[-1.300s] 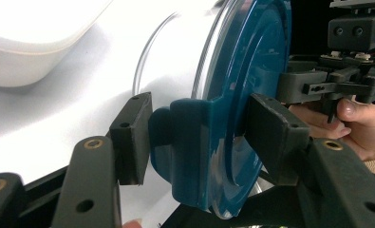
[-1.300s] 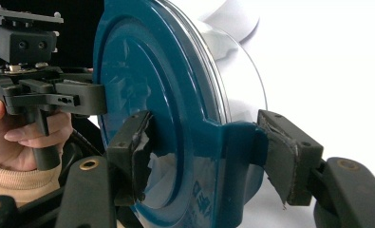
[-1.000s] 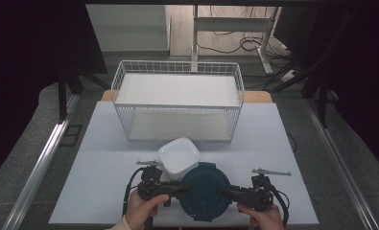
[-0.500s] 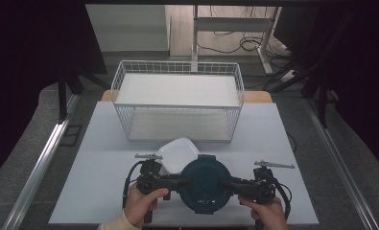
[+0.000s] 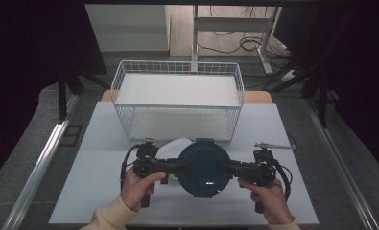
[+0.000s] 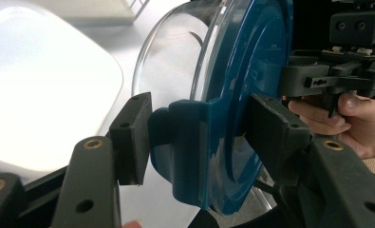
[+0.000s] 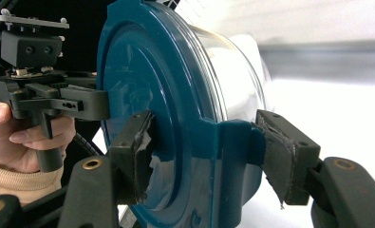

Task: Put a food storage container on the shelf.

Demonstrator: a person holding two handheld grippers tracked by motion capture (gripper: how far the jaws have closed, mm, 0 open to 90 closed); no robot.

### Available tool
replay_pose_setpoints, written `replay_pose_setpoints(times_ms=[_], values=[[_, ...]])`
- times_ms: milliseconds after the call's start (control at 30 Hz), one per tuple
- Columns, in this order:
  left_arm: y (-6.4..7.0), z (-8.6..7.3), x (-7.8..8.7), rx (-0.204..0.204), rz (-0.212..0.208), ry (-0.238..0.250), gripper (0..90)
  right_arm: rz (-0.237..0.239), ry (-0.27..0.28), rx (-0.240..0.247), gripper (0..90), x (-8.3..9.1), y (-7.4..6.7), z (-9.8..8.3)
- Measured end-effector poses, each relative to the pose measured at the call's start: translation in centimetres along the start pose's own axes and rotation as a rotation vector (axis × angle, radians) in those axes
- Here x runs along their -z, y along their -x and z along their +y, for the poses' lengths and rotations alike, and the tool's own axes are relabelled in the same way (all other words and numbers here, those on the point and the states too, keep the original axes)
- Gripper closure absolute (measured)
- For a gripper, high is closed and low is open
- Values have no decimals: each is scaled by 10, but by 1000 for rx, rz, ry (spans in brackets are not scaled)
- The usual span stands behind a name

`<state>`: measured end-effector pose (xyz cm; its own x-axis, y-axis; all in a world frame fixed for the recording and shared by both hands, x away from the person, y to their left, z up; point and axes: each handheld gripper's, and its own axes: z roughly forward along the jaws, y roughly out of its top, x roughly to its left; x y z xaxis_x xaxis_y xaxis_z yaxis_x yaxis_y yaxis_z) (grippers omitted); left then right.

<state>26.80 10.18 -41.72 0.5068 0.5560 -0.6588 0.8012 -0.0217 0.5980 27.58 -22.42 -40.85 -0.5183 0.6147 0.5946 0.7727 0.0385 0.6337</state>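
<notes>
A round clear container with a dark teal lid [image 5: 204, 167] hangs above the table, held level between both grippers. My left gripper [image 5: 171, 166] is shut on the lid's left latch tab [image 6: 190, 142], one pad on the tab's outer side and one on the lid top. My right gripper [image 5: 229, 168] is shut on the opposite latch tab [image 7: 232, 147] in the same way. The clear bowl [image 6: 175, 61] bulges away from the lid [image 7: 147, 95]. A hand grips each tool.
A white square-cornered tub [image 5: 172, 145] lies on the white table [image 5: 96, 167] just behind the held container, also seen as the tub [image 6: 42, 95]. An empty white wire basket [image 5: 177, 103] stands at the table's far edge. Dark floor and metal rails flank the table.
Both hands have risen and moved forward toward the basket with the container between them. The container now covers more of the white tub.
</notes>
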Motion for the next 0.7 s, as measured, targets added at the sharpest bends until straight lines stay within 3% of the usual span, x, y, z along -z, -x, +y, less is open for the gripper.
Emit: replay_pose_setpoints(times_ms=[700], values=[[2, 46, 23, -36, -17, 36, 430, -6, 23, 76, 408, 1, -23, 54]])
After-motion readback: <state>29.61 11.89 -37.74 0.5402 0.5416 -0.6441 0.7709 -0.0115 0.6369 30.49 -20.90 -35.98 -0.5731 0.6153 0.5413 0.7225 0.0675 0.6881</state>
